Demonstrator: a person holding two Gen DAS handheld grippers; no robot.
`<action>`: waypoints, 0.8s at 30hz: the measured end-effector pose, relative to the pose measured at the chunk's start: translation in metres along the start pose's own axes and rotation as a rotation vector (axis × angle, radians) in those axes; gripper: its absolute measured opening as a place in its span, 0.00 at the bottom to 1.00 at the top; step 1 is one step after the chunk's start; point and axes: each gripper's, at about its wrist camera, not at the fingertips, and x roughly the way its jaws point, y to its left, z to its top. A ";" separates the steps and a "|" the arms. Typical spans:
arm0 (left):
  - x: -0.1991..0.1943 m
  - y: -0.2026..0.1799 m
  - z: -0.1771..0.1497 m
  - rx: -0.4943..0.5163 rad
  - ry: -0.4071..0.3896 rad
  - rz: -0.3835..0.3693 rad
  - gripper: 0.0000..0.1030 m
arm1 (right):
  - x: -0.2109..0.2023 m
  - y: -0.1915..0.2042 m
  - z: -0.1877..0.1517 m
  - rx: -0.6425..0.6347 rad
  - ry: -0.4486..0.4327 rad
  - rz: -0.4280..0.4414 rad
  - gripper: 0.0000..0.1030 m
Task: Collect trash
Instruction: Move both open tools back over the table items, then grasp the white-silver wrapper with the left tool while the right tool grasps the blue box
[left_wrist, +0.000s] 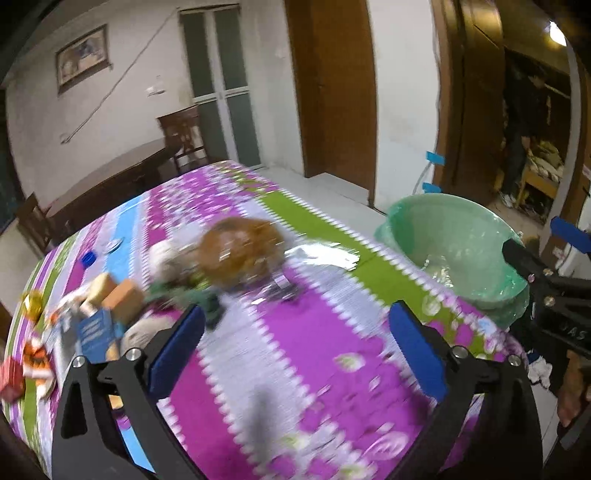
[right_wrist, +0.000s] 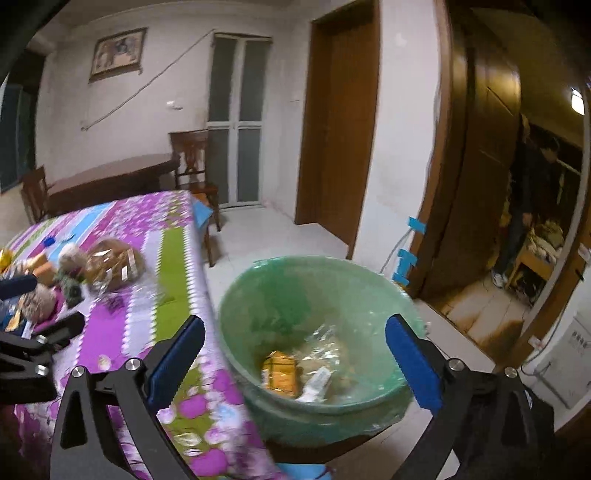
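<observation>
Between the wide-spread fingers of my right gripper (right_wrist: 295, 354), which grips nothing, sits the green-lined bin (right_wrist: 255, 295), wrappers (right_wrist: 280, 373) lying in its bottom. My left gripper (left_wrist: 295, 350) is equally wide and empty over the floral tablecloth (left_wrist: 295, 387); at its 11 o'clock lies the blurred trash pile (left_wrist: 236, 251), at 2 o'clock the bin.

Left tool (left_wrist: 295, 354) has its two blue-padded fingers (left_wrist: 177, 354) spread wide apart, holding nothing. Right tool (right_wrist: 293, 363) is likewise spread wide and holds nothing, its blue pads (right_wrist: 413, 365) well apart.
</observation>
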 end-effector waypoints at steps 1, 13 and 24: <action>-0.004 0.006 -0.002 -0.008 -0.003 0.009 0.94 | -0.001 0.006 0.000 -0.007 0.002 0.013 0.95; -0.055 0.123 -0.040 -0.224 -0.019 0.171 0.94 | -0.024 0.084 0.014 -0.103 -0.032 0.187 0.95; -0.042 0.217 -0.064 -0.395 0.081 0.130 0.92 | -0.042 0.160 0.012 -0.167 -0.004 0.402 0.95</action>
